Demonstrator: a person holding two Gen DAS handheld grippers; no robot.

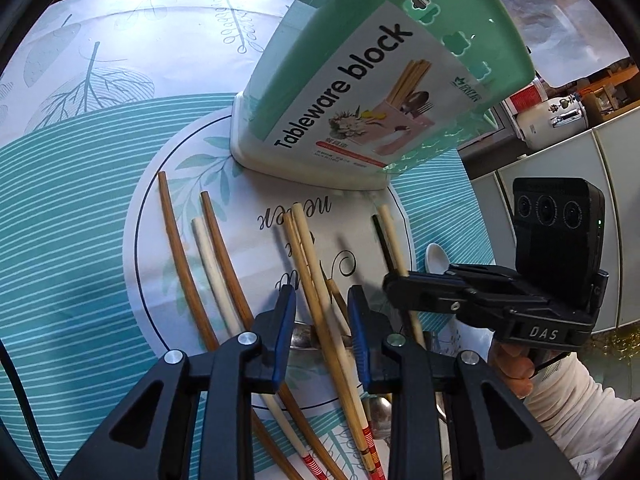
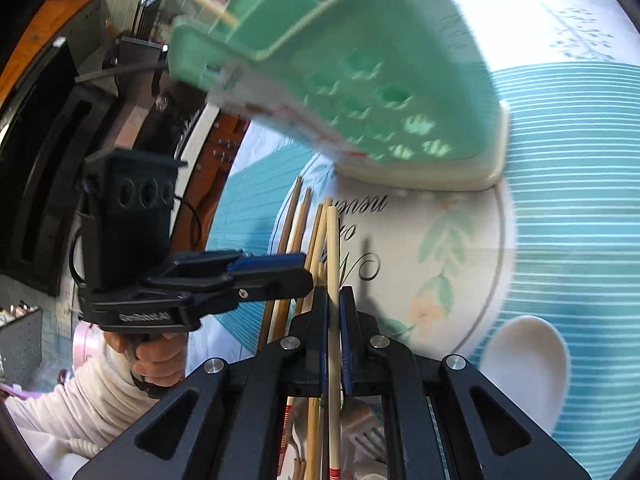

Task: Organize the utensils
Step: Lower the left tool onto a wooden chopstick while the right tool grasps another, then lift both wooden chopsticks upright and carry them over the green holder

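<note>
Teal-and-white leaf-patterned cloth (image 1: 80, 184) covers the table, with a round white placemat (image 1: 256, 240) printed with script lying on top. At the far edge of that mat stands a mint-green utensil holder (image 1: 360, 80) with cut-out holes and a paper label reading "Tableware block"; from the right wrist view one pale chopstick (image 2: 200, 0) is seen poking out of its top.

Loose chopsticks lie spread across the mat — two dark brown ones (image 1: 180, 256), a white one (image 1: 212, 268) between them, and a pair of light bamboo ones (image 1: 316, 280) with red-banded ends. A white ceramic spoon (image 2: 524, 364) rests on the cloth off to the right, and metal utensils (image 1: 380, 412) are partly hidden under my grippers.

My left gripper (image 1: 322, 300) hangs above the bamboo pair with its blue-padded jaws parted moderately, holding nothing; the chopsticks pass through the gap below it without touching the pads.

My right gripper (image 2: 333, 300) is clamped narrowly on a single light bamboo chopstick (image 2: 333, 248), which runs straight forward between the pads and points toward the base of the holder. From the left wrist view, that chopstick sticks out of the right gripper's tip and slants up over the mat, beside a black chopstick (image 1: 382, 240) lying there.
</note>
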